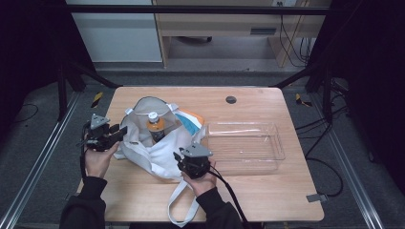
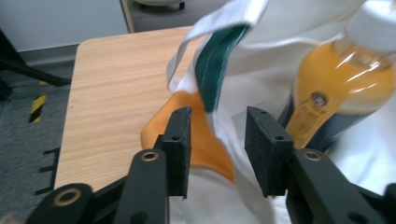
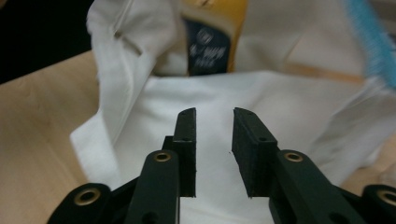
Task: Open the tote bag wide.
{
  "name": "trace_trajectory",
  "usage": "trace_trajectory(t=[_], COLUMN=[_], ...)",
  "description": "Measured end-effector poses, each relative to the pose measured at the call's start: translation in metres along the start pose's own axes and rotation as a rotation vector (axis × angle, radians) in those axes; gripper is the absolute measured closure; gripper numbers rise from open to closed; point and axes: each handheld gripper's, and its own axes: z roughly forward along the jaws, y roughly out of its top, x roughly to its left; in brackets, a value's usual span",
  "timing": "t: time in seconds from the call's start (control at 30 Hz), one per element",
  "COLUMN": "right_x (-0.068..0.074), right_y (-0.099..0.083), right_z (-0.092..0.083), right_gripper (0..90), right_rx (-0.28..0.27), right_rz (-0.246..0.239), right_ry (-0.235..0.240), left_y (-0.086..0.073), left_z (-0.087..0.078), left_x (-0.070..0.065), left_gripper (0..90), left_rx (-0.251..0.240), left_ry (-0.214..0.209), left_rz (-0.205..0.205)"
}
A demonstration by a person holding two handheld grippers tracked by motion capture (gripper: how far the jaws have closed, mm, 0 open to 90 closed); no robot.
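**Bag held open, bottle not yet lifted out**

The left tool (image 1: pixel 119 132) stood with its jaws parted around the bag's (image 1: pixel 157 152) hem at the 9 o'clock side of the opening; in the left gripper view the cloth edge and a green-trimmed strap (image 2: pixel 219 65) passed between the pads without being pinched. The right tool (image 1: pixel 184 160) hovered at the bag's 5 o'clock edge, jaws slackened and empty, white cloth lying beyond them. Inside the bag stood a bottle (image 1: pixel 154 125) of orange drink, upright, white cap up, with a blue-and-orange item (image 1: pixel 191 121) at its 2 o'clock. At the bag's 3 o'clock a clear tray (image 1: pixel 267 152) sat bare on the counter (image 1: pixel 267 200). Judging by this, the unpacking had hardly begun: the bag's mouth was spread, but the bottle remained to be gripped, lifted and set in the tray.
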Motion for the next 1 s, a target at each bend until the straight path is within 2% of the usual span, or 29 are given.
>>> trace_trajectory(t=[0.1,0.27,0.4,0.53,0.67,0.83,0.93,1.0], right_x=[-0.009,-0.022,-0.027,-0.026,-0.024,-0.028,-0.033,-0.034], right_y=[0.012,0.03,0.039,0.044,0.046,0.043,0.042,0.042], right_z=[-0.004,-0.004,0.0,-0.003,-0.001,0.012,0.016,0.018], right_gripper=[65.4,63.7,63.2,63.0,64.2,70.1,79.8,85.4], right_rx=[-0.035,-0.072,-0.072,-0.104,-0.083,-0.042,-0.039,-0.043], right_rz=[0.014,0.016,0.022,0.022,0.0,-0.01,0.016,0.027], right_ry=[-0.048,-0.134,-0.157,-0.163,-0.175,-0.213,-0.216,-0.217], left_y=[-0.004,-0.007,-0.007,-0.007,-0.006,-0.006,-0.005,-0.005], left_z=[0.003,0.005,0.004,0.004,0.004,0.003,0.004,0.005], left_x=[0.0,0.0,0.002,0.002,0.001,0.002,0.002,0.002], left_gripper=[67.8,76.5,82.4,84.3,85.4,85.6,85.7,85.8], left_rx=[0.005,0.007,0.008,0.009,0.009,0.002,0.001,0.011], left_ry=[0.009,0.015,0.002,0.0,-0.003,-0.007,-0.011,-0.007], left_rz=[0.021,0.019,0.013,0.014,0.016,0.01,0.007,0.02])
